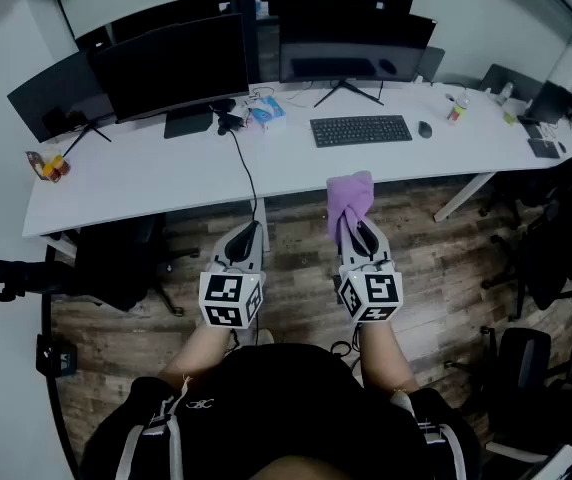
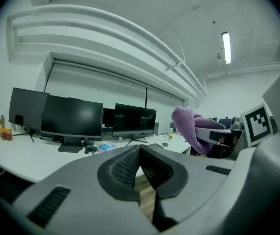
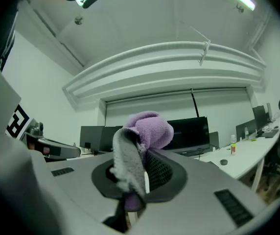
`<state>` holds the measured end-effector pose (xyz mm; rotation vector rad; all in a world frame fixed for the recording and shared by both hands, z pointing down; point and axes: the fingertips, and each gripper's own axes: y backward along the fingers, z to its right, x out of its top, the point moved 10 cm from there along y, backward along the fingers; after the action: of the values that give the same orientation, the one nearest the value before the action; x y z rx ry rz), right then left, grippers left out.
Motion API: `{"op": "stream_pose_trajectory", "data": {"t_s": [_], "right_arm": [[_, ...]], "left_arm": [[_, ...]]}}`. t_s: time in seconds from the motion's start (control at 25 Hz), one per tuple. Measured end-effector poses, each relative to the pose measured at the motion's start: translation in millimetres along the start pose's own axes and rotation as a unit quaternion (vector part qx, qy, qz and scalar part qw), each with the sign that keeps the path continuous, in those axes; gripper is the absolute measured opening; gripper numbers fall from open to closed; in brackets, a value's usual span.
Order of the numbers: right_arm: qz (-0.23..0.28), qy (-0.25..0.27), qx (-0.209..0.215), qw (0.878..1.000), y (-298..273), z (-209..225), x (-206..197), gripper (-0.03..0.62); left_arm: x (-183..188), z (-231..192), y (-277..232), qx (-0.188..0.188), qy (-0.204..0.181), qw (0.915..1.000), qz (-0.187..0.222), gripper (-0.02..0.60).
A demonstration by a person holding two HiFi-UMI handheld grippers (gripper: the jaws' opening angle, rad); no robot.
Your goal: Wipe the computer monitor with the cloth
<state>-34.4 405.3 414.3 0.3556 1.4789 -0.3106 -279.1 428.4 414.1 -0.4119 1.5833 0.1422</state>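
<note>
- Far left, a row of dark monitors stands at the back of the long white surface (image 1: 156,183). The wide monitor (image 1: 171,66) is nearest the left side and another screen (image 1: 358,40) stands behind the keyboard (image 1: 360,130). From here I cannot tell which one is meant for wiping.
- The left gripper (image 1: 247,236) is held low over the wooden floor, in front of the surface and well apart from every screen. Its jaws are closed tip to tip with nothing between them.
- Just to its right, the purple cloth (image 1: 350,196) stands up in a soft bunch above the right gripper (image 1: 362,238), also short of the surface's front edge and touching no monitor.
- The right gripper's jaws are clamped on the cloth's lower part. A paler, greyish fold hangs down between the ribbed pads and the purple bulk puffs out above them.
- The cloth looks light, fluffy and limp, so it should flatten readily under a gentle press. The present hold near its base seems sensible, since it leaves a padded wad ahead of the jaws to meet the glass.
- A loosely gripped fold could slide out under a dragging stroke, I would guess, so the pinch wants to be firm.
- The screens look thin and stand on slim feet, so they are likely to rock or mark if pushed hard. Only the soft wad should touch the panel, never the hard jaws.
</note>
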Motion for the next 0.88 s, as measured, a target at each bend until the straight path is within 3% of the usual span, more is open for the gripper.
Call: {"op": "stream_pose_trajectory", "data": {"t_s": [0.88], "right_arm": [[0.017,-0.021,-0.009,1.000,52,36,-2,0.066]], "left_arm": [[-12,63,-1,-0.025,-0.010,0.9996,0.000,0.014]]}}
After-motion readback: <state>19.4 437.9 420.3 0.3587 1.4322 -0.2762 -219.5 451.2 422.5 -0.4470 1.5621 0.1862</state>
